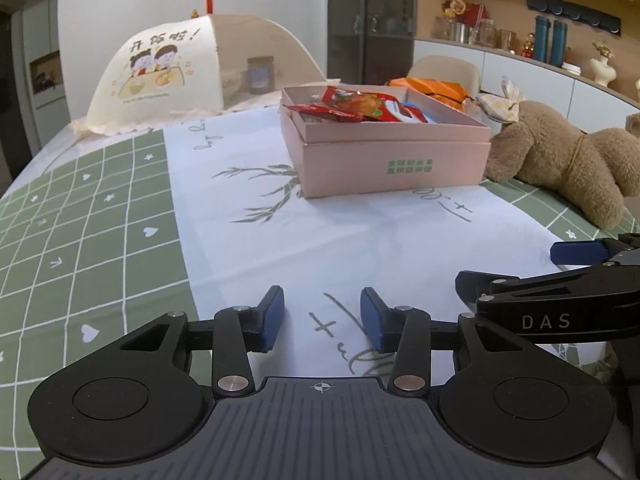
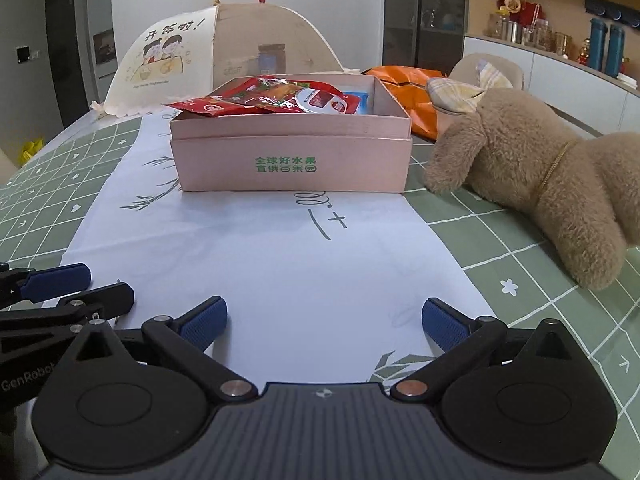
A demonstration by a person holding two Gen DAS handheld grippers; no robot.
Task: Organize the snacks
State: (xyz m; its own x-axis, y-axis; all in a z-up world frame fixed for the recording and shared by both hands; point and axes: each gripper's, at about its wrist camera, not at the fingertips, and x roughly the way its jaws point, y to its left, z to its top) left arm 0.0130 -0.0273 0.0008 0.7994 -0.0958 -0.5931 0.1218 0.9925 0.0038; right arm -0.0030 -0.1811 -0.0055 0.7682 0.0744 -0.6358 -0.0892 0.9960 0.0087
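Observation:
A pink cardboard box (image 1: 384, 164) (image 2: 292, 160) stands on the white table runner, holding red snack packets (image 1: 352, 106) (image 2: 264, 100) and a blue packet (image 2: 358, 102). My left gripper (image 1: 322, 322) is open and empty, low over the runner, well short of the box. My right gripper (image 2: 324, 320) is open wide and empty, also low over the runner in front of the box. The right gripper's fingers (image 1: 576, 252) show at the right edge of the left wrist view; the left gripper's fingers (image 2: 56, 276) show at the left edge of the right wrist view.
A brown plush dog (image 1: 560, 160) (image 2: 528, 176) lies right of the box. An orange bag (image 1: 432, 88) (image 2: 404, 88) lies behind the box. A mesh food cover (image 1: 192, 76) (image 2: 216, 56) stands at the back left. The tablecloth (image 1: 80, 220) is green-checked.

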